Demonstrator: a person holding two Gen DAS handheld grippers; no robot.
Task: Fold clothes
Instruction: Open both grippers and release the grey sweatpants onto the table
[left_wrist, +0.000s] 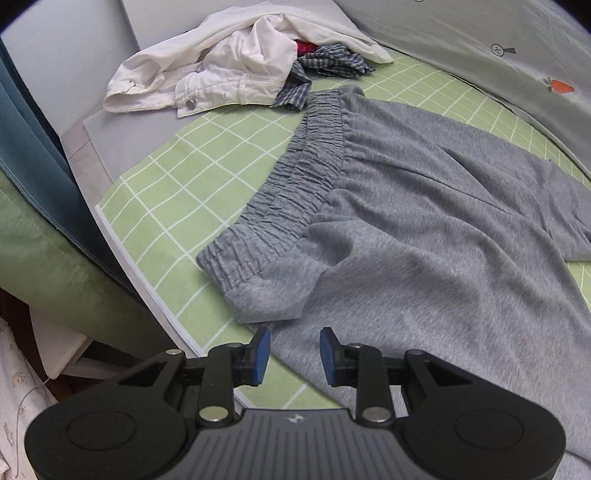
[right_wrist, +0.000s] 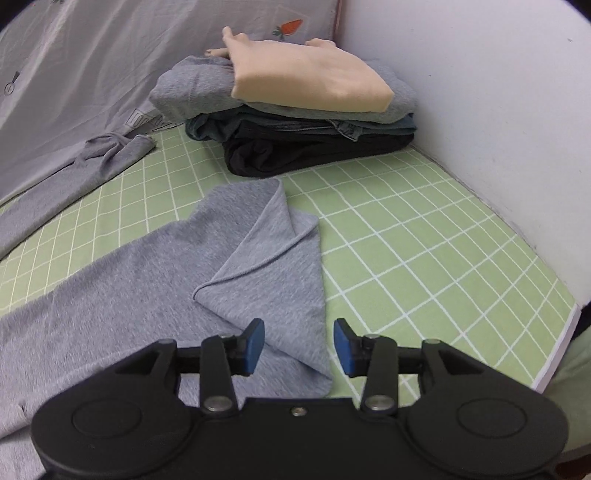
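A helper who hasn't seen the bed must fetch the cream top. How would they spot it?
Look to the green checked mat where it meets the white wall; a stack of folded clothes sits in that corner. The cream top lies uppermost, the only pale peach piece above grey, denim-blue and black layers.

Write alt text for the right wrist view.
The open right claw hovers over the turned-back leg end of grey sweatpants spread on a green checked mat. Behind, a stack of folded clothes topped by a beige garment sits against a white wall.
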